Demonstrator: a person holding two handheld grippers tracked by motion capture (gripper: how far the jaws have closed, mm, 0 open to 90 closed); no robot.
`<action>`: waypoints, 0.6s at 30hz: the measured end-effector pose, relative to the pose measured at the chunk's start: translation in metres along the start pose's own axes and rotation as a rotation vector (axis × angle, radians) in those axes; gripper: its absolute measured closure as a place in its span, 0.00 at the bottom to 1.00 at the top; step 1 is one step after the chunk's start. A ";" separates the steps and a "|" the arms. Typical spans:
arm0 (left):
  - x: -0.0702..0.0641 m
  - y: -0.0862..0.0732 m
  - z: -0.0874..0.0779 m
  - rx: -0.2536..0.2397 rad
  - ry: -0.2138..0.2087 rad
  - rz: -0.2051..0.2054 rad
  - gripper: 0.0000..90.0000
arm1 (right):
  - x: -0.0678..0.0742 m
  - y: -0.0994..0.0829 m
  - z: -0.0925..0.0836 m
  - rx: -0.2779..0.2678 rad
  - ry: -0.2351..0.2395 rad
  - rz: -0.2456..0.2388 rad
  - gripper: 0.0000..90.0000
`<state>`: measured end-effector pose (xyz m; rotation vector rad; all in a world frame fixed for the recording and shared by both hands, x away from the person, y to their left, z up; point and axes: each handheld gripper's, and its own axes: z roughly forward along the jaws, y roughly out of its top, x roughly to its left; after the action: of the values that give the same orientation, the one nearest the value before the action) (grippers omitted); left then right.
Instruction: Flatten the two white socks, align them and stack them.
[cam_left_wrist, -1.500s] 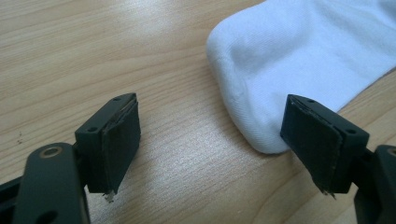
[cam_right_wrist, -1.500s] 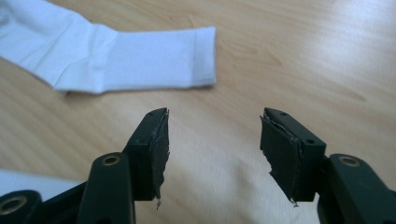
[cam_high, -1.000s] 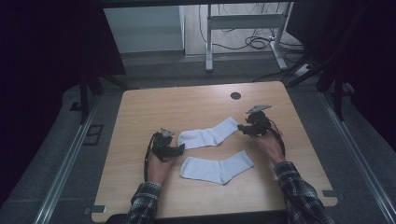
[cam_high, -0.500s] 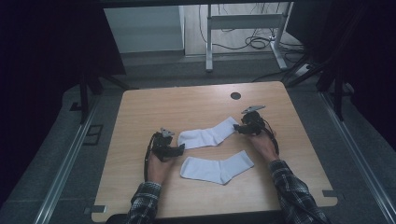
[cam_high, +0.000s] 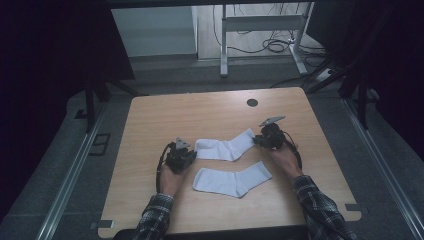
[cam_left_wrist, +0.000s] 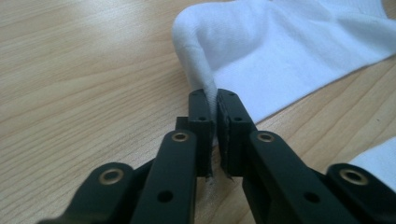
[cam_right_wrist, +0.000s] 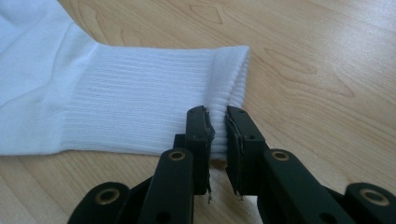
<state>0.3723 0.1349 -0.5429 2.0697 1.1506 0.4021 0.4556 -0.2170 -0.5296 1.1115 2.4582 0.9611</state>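
Right gripper (cam_high: 260, 139), nearer the far sock (cam_high: 226, 147) than a second ago, jaws pinching its ribbed cuff; left gripper (cam_high: 189, 156) unmoved, jaws clamping its raised toe; sock white, mid-worktop (cam_high: 210, 110), beyond the near sock (cam_high: 231, 180).

We count two white socks on one wooden table (cam_high: 210, 112): far sock (cam_high: 225, 148), near sock (cam_high: 232, 179), and two grippers: left gripper (cam_high: 181, 156), right gripper (cam_high: 269, 136).

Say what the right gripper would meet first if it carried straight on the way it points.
The right gripper would meet the ribbed cuff of the farther white sock: its jaws already straddle the cuff's edge, apparently touching it.
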 end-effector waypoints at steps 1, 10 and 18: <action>0.000 0.000 0.000 -0.003 -0.001 -0.008 0.96 | 0.001 0.000 -0.001 0.003 -0.003 0.000 0.88; -0.007 0.005 -0.004 -0.038 0.018 0.017 0.96 | 0.007 -0.002 -0.018 -0.023 -0.008 -0.010 0.89; -0.012 0.011 -0.020 -0.089 0.011 0.028 0.96 | 0.014 -0.002 -0.036 -0.058 -0.001 -0.016 0.89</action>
<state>0.3610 0.1300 -0.5203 2.0110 1.0917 0.4703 0.4270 -0.2245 -0.5040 1.0713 2.4183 1.0203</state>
